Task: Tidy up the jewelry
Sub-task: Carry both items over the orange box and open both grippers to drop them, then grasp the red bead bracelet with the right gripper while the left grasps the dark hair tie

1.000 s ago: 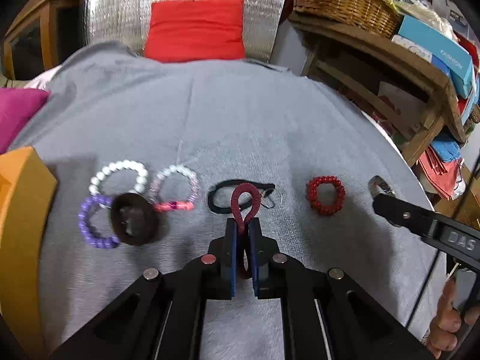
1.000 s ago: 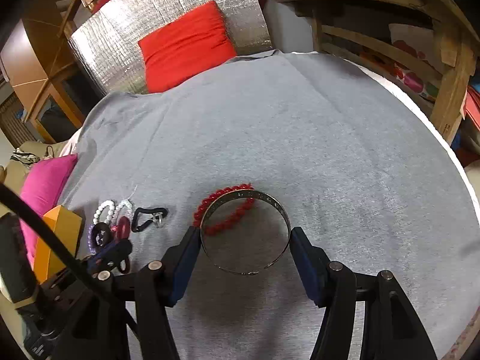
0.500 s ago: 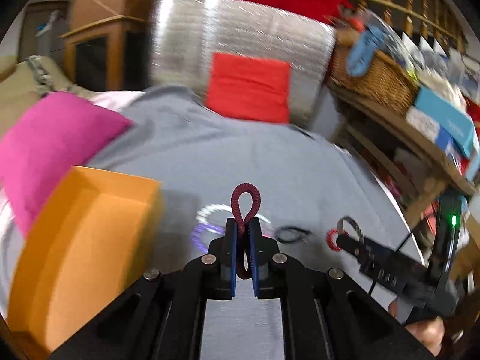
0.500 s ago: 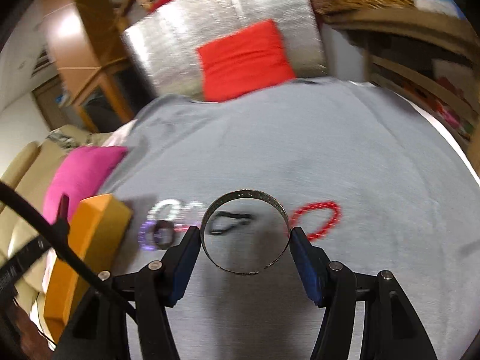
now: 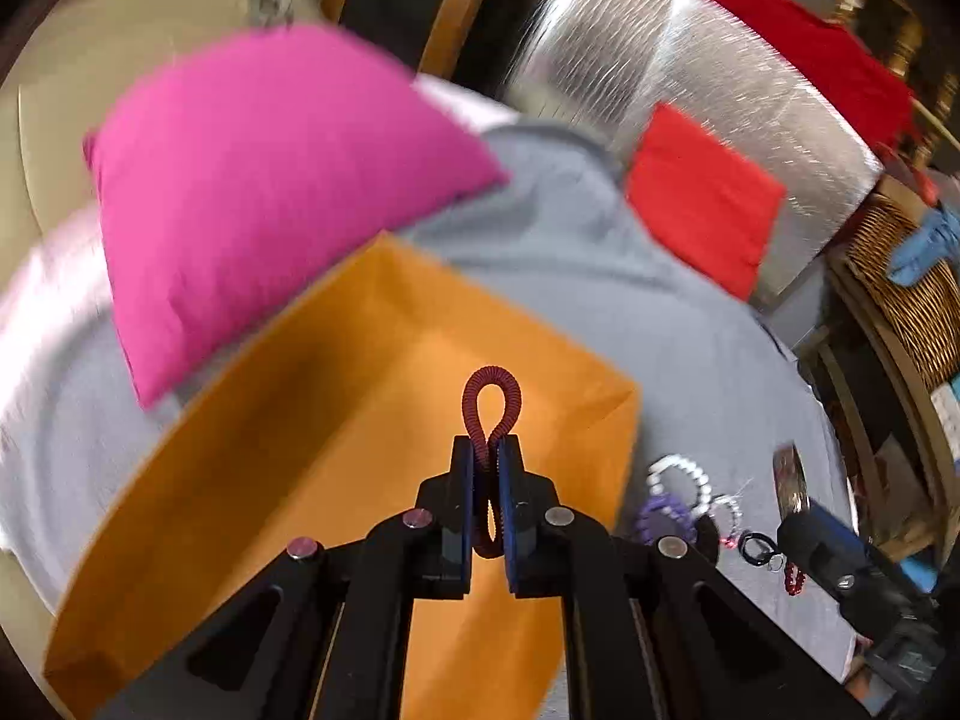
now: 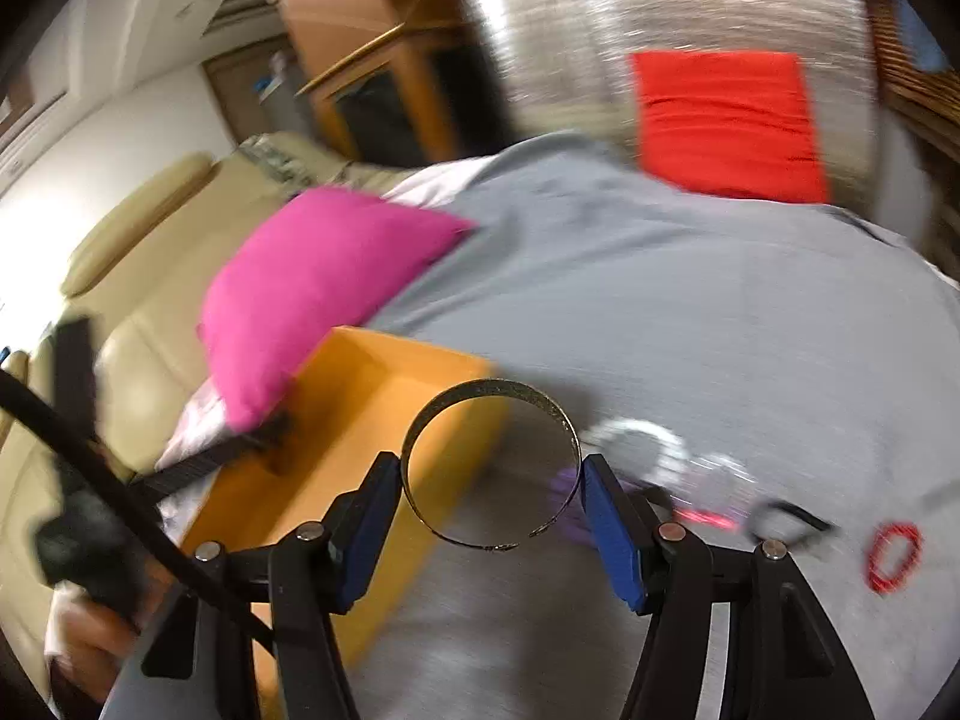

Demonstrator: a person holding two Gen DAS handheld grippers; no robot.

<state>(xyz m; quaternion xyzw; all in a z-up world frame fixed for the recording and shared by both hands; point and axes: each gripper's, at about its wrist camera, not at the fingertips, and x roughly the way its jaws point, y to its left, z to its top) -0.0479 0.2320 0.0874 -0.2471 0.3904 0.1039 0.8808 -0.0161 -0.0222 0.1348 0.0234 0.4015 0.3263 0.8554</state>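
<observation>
My left gripper (image 5: 487,450) is shut on a dark red coiled band (image 5: 492,399), whose loop sticks up past the blue pads, and it hangs over the open orange box (image 5: 288,456). My right gripper (image 6: 492,474) is shut on a wide metal bangle (image 6: 491,390), held by its sides just right of the orange box (image 6: 360,402). On the grey cloth lie a white bead bracelet (image 6: 645,429), a purple one (image 5: 663,510), a black band (image 6: 786,516) and a red bead bracelet (image 6: 894,555). The right gripper's finger (image 5: 822,546) shows in the left wrist view.
A pink cushion (image 5: 264,180) leans against the box's far side. A red cushion (image 6: 726,120) rests on a silver padded back. A wicker basket (image 5: 912,294) sits on a wooden shelf at the right. A beige sofa (image 6: 120,276) lies left; a hand (image 6: 90,630) grips the left handle.
Both grippers have swung left, away from the row of bracelets, carrying the red band and the bangle. The orange box and pink cushion now fill the left wrist view.
</observation>
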